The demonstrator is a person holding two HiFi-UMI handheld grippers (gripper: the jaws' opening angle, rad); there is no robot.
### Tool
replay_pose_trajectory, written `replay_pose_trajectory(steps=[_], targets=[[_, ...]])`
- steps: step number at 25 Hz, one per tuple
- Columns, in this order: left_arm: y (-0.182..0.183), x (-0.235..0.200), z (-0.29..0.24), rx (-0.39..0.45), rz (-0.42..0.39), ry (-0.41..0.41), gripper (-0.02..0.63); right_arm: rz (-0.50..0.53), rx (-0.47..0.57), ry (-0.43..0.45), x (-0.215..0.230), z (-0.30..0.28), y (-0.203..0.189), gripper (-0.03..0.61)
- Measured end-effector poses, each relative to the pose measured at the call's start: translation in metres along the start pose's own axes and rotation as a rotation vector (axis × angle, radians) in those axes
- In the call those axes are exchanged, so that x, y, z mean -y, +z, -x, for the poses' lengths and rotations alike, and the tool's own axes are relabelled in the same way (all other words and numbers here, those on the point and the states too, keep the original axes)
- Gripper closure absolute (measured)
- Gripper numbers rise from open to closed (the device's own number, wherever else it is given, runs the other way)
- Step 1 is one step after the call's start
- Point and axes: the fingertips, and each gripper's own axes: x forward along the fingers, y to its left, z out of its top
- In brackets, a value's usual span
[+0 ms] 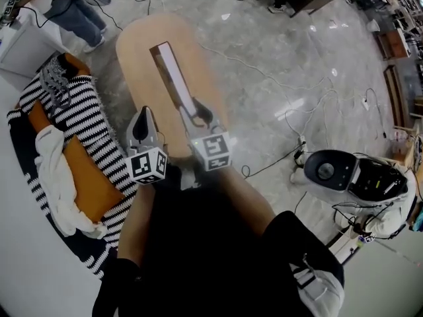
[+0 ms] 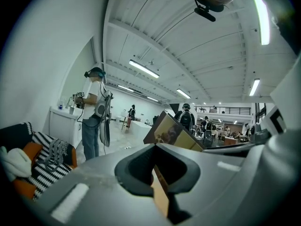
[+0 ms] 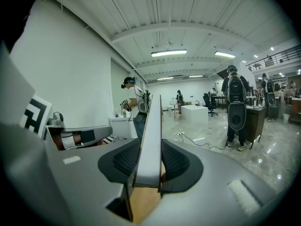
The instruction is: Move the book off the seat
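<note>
The book (image 1: 173,74) stands on its edge above the oval wooden table (image 1: 139,35), its white pages facing right. My right gripper (image 1: 197,116) is shut on its near end. In the right gripper view the book (image 3: 151,135) runs edge-on between the dark pads (image 3: 176,161), which press on both covers. My left gripper (image 1: 143,121) hovers just left of it over the table's near edge, shut with nothing in it. In the left gripper view the book (image 2: 170,132) shows tilted to the right of the jaws. The orange seat (image 1: 82,180) lies to the left.
A black-and-white striped blanket (image 1: 92,121) and a white cloth (image 1: 56,177) lie on the seat. Cables (image 1: 277,84) trail over the glossy floor. A white round-topped machine (image 1: 344,174) stands at the right. A person (image 1: 73,12) stands at the far left.
</note>
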Motion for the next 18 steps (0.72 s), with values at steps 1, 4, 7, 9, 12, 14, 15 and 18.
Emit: replay_pose_trajectory(steps=[1, 4, 7, 9, 12, 14, 15, 18], targets=[[-0.004, 0.002, -0.003, -0.004, 0.001, 0.001, 0.609, -0.004, -0.003, -0.001, 0.004, 0.000, -0.003, 0.426], [-0.017, 0.008, -0.010, -0.019, 0.003, 0.005, 0.609, -0.013, -0.019, -0.004, 0.015, 0.000, -0.014, 0.426], [-0.028, 0.011, -0.018, -0.036, 0.001, 0.005, 0.609, -0.026, -0.036, -0.012, 0.025, -0.003, -0.027, 0.426], [-0.034, 0.010, -0.025, -0.044, 0.000, 0.006, 0.608, -0.037, -0.047, -0.019, 0.032, -0.007, -0.037, 0.426], [-0.047, 0.008, -0.033, -0.061, 0.001, 0.011, 0.609, -0.048, -0.066, -0.026, 0.039, -0.012, -0.051, 0.426], [-0.054, 0.007, -0.038, -0.072, -0.002, 0.011, 0.608, -0.054, -0.078, -0.026, 0.044, -0.017, -0.061, 0.426], [-0.057, 0.006, -0.041, -0.077, -0.004, 0.011, 0.609, -0.057, -0.084, -0.026, 0.046, -0.020, -0.065, 0.426], [-0.069, 0.003, -0.047, -0.093, -0.003, 0.011, 0.609, -0.064, -0.098, -0.025, 0.051, -0.029, -0.079, 0.426]])
